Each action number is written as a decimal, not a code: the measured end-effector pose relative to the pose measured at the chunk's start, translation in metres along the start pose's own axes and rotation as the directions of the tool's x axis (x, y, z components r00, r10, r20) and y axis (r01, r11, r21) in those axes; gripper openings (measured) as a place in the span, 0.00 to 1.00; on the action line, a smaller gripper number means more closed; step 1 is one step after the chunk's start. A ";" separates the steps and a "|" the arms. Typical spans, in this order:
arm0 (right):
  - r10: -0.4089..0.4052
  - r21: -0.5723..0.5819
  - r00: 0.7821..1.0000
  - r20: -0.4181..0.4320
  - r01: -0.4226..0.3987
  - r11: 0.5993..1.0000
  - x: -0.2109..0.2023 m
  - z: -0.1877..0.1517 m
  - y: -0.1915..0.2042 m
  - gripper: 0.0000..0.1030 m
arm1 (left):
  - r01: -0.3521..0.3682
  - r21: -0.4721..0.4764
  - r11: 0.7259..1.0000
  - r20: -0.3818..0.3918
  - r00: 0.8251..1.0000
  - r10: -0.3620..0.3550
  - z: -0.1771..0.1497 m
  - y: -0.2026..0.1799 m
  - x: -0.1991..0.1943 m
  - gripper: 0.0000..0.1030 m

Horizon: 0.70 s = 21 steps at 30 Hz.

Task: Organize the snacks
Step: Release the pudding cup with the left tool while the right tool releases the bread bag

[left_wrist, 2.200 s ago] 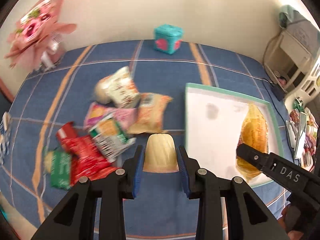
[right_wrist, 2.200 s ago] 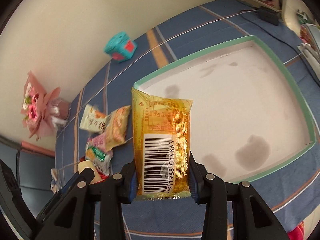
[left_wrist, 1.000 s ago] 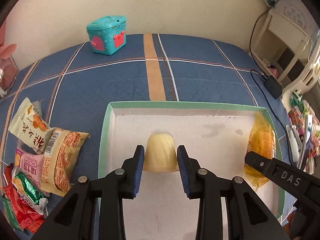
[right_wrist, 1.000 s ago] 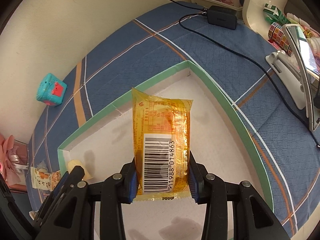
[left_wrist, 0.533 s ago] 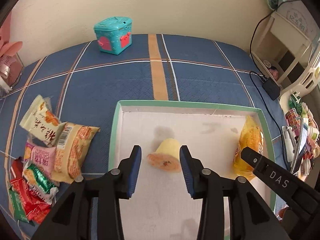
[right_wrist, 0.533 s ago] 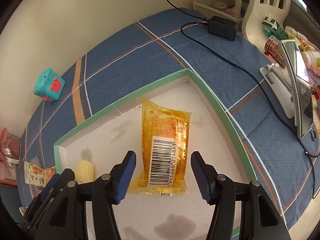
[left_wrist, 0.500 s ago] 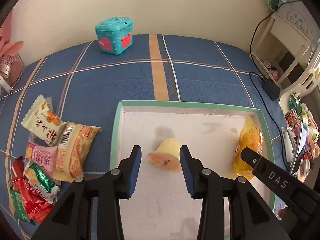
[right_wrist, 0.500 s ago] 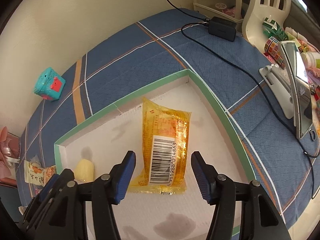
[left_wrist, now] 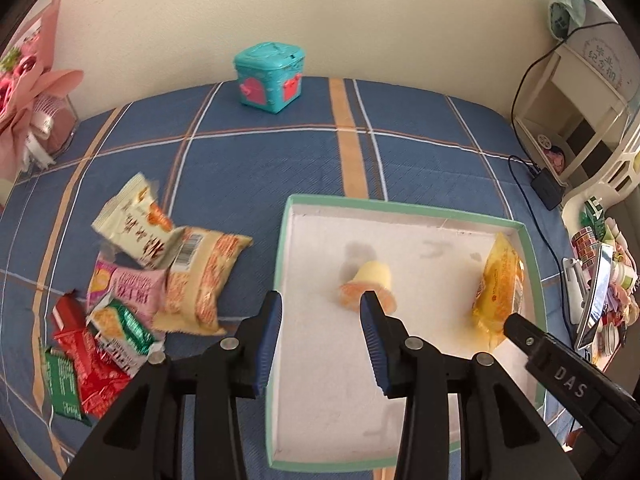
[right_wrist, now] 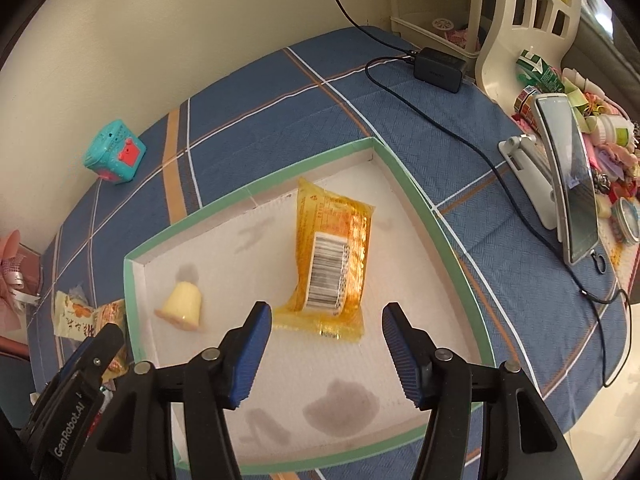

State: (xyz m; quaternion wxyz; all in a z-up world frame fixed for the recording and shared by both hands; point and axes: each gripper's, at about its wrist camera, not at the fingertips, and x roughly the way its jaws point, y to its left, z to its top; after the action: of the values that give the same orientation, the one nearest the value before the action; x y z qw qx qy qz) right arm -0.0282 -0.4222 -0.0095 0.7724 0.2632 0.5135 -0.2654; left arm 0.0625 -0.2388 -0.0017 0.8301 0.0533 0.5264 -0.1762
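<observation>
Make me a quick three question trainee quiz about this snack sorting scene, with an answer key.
1. True or false: the yellow packet lies inside the green-rimmed tray.
2. Multiple choice: the jelly cup in the tray is A) upright, B) tipped on its side, C) held by the left tongs.
3. Fill in: the right tongs are ____ and hold nothing.

Key: 1 true; 2 B; 3 open.

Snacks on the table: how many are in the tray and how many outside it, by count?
In the tray: 2, the jelly cup and the yellow packet
In the pile left of the tray: about 6, overlapping
Total: about 8
</observation>
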 end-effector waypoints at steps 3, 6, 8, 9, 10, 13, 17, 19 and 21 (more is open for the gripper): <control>-0.006 -0.016 1.000 0.006 0.006 1.000 -0.008 -0.007 0.003 0.60 | -0.007 -0.016 1.000 0.001 1.000 0.007 -0.009 0.006 -0.004 0.40; 0.015 -0.023 1.000 0.003 -0.015 1.000 -0.016 -0.013 0.005 0.60 | -0.009 -0.033 0.999 -0.001 1.000 0.009 -0.017 0.013 -0.009 0.40; 0.019 -0.032 1.000 0.006 -0.018 0.999 -0.021 -0.016 0.007 0.60 | -0.010 -0.047 0.999 0.001 1.000 0.010 -0.021 0.017 -0.012 0.40; 0.019 -0.039 1.000 0.009 -0.019 0.999 -0.022 -0.018 0.009 0.60 | -0.009 -0.052 0.999 0.002 1.000 0.010 -0.021 0.019 -0.012 0.40; 0.020 -0.044 1.000 0.013 -0.020 0.999 -0.024 -0.019 0.010 0.60 | -0.008 -0.056 0.998 0.004 1.000 0.008 -0.021 0.020 -0.014 0.40; 0.021 -0.057 1.000 0.020 -0.020 0.998 -0.027 -0.019 0.015 0.60 | -0.006 -0.063 0.998 0.008 1.000 0.006 -0.021 0.023 -0.016 0.40; 0.018 -0.071 1.000 0.019 -0.017 0.997 -0.024 -0.019 0.019 0.68 | -0.021 -0.076 0.997 0.005 1.000 0.022 -0.018 0.027 -0.013 0.59; 0.015 -0.077 1.000 0.017 -0.014 0.997 -0.020 -0.019 0.020 0.80 | -0.058 -0.083 0.995 0.000 0.998 0.058 -0.019 0.030 -0.009 0.82; 0.007 -0.084 1.000 0.012 -0.006 0.996 -0.016 -0.019 0.022 0.85 | -0.097 -0.085 0.992 -0.005 0.995 0.097 -0.019 0.034 -0.005 0.83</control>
State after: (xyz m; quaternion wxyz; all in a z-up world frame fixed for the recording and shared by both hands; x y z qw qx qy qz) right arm -0.0316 -0.3913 0.0020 0.7868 0.2306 0.5185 -0.2427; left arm 0.0560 -0.2005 -0.0086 0.8390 0.0434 0.5305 -0.1129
